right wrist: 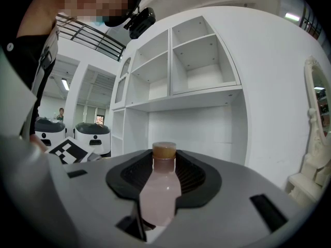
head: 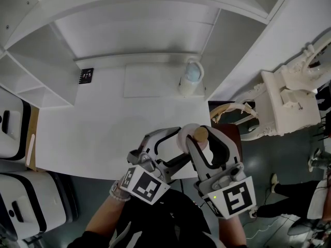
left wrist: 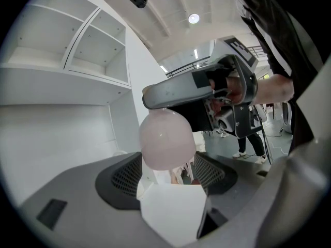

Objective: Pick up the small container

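From above, the right gripper (head: 201,135) is closed on a pink bottle (head: 187,137) with a tan cap. It holds the bottle in the air over the near right edge of the white table (head: 93,133). The left gripper (head: 174,148) sits just left of it with its fingers spread and their tips at the bottle's base. Far across the table, by the back wall, a white cup (head: 191,76) stands alone.

In the left gripper view, the bottle (left wrist: 166,138) shows its rounded bottom, which hangs in the gap between the left gripper's (left wrist: 168,177) two dark pads. The pads stand apart, and I cannot tell whether either one touches the bottle. The right gripper (left wrist: 173,99) has the bottle from above.

In the right gripper view, the right gripper's (right wrist: 164,172) pads pinch the bottle (right wrist: 160,190) on both sides just under the cap (right wrist: 164,150), and the bottle stands upright. The white shelves (right wrist: 201,61) lie beyond it.

If the bottle is the small container, as it seems to be, the pickup itself looks done, since the bottle is off the table and firmly held. The step in hand looks like a pass or a second grip. For that, the left gripper would have to close squarely on the round base before the right lets go, because the smooth base could slip.
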`<state>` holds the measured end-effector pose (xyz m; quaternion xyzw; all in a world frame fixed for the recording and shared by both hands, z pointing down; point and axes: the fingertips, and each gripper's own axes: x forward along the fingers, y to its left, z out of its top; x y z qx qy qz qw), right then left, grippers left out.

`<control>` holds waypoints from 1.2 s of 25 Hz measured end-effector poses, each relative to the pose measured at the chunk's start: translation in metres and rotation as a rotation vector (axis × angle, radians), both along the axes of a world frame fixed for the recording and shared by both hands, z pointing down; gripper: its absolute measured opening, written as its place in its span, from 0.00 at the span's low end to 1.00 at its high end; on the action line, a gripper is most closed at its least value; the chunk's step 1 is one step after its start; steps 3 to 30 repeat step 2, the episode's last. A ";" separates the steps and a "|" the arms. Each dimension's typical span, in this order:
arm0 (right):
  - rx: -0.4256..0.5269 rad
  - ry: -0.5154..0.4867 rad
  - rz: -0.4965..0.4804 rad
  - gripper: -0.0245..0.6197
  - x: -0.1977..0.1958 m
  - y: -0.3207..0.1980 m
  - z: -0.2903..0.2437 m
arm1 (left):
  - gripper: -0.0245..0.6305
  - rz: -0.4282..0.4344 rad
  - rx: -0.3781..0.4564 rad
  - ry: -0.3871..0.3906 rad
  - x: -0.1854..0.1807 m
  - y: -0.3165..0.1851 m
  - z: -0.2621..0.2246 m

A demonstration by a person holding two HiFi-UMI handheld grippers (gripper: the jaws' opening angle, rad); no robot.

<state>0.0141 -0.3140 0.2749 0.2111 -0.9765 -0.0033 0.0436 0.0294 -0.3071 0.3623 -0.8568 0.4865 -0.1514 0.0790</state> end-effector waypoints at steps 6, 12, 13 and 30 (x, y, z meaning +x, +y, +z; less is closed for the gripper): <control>0.000 -0.001 -0.001 0.26 0.000 -0.001 0.001 | 0.52 0.000 -0.001 -0.001 0.000 -0.001 0.001; 0.000 -0.001 -0.001 0.26 0.000 -0.001 0.001 | 0.52 0.000 -0.001 -0.001 0.000 -0.001 0.001; 0.000 -0.001 -0.001 0.26 0.000 -0.001 0.001 | 0.52 0.000 -0.001 -0.001 0.000 -0.001 0.001; 0.000 -0.001 -0.001 0.26 0.000 -0.001 0.001 | 0.52 0.000 -0.001 -0.001 0.000 -0.001 0.001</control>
